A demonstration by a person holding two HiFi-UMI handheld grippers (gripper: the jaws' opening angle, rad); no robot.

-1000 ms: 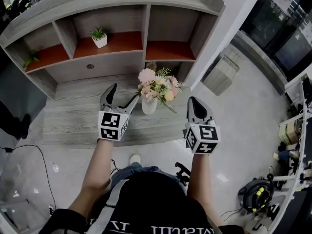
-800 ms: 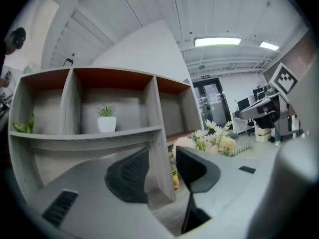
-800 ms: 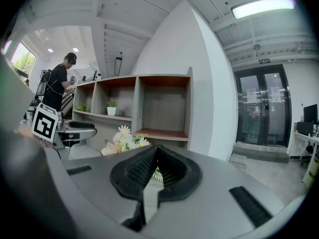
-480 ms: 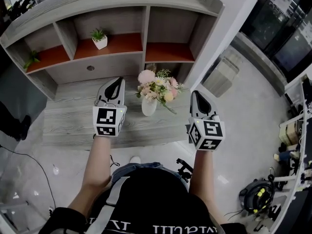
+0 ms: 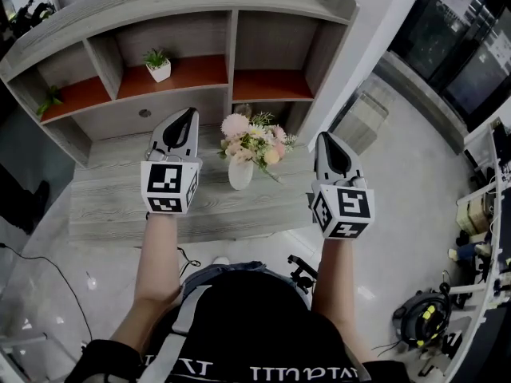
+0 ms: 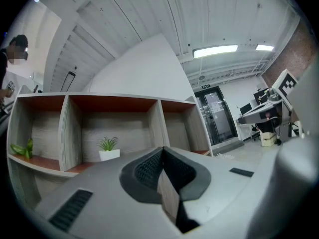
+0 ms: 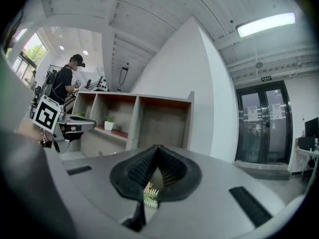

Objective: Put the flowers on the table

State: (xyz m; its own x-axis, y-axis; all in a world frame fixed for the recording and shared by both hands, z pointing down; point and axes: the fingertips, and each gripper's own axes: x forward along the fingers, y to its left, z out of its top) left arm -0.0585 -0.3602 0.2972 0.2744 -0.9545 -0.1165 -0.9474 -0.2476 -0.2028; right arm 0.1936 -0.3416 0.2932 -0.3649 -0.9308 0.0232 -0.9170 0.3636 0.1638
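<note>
A bouquet of pink and cream flowers (image 5: 251,140) stands upright in a white vase (image 5: 239,174) on the grey wooden table (image 5: 112,198). My left gripper (image 5: 189,112) hangs to the left of the bouquet, above the table, shut with nothing in it; its jaws (image 6: 162,148) meet at the tip. My right gripper (image 5: 324,136) is off to the right of the flowers, apart from them, and shut too (image 7: 157,146). A sprig of the bouquet's greenery (image 7: 149,195) shows below the right jaws. Neither gripper touches the vase.
A grey shelf unit (image 5: 184,34) with red-brown boards stands behind the table; a small potted plant (image 5: 158,62) sits in one bay and a green sprig (image 5: 49,98) in the leftmost. A white slatted unit (image 5: 363,118) and gear (image 5: 423,317) stand on the floor at right.
The left jaws, open beside the vase a second ago, have shut empty. Both grippers have risen and drawn away from the vase, which stays on the table.
</note>
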